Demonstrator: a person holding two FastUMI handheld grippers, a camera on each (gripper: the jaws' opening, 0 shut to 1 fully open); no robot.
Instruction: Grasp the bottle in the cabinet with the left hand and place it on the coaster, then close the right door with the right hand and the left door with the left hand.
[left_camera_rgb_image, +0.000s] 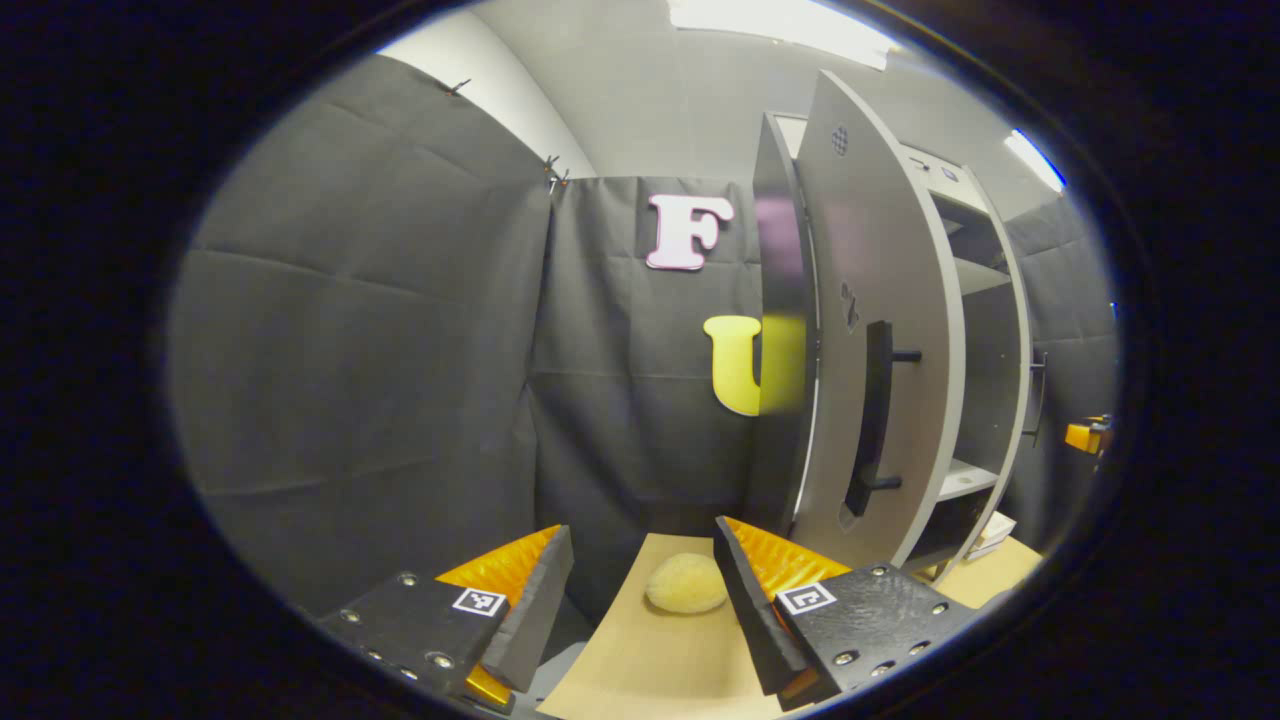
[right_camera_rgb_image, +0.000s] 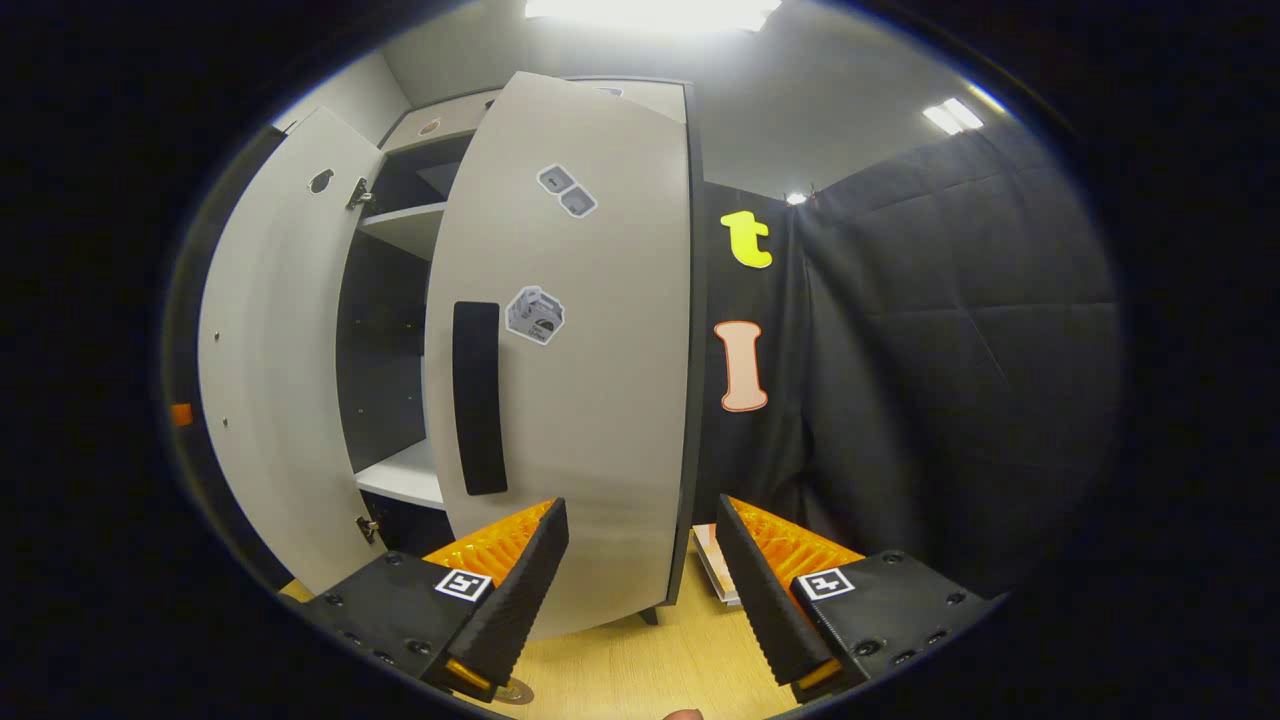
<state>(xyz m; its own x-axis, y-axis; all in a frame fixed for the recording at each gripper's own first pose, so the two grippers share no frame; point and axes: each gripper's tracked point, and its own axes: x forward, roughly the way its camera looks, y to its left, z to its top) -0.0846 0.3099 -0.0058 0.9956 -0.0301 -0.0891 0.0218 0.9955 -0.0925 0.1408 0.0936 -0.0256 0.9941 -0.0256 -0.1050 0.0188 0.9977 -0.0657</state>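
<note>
Stickers (right_camera_rgb_image: 536, 314) unreadable on right door (right_camera_rgb_image: 590, 400) | both claws (left_camera_rgb_image: 640, 590) (right_camera_rgb_image: 640, 580) open

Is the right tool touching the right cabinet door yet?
Apart. In the right gripper view the tool is open, and the right door with its black handle stands beyond the fingertips, which press on nothing.

The left tool (left_camera_rgb_image: 642, 590) and the right tool (right_camera_rgb_image: 640, 585) both gape wide, gripping nothing.

Open claw (right_camera_rgb_image: 640, 580) before right door (right_camera_rgb_image: 590, 400)
</note>
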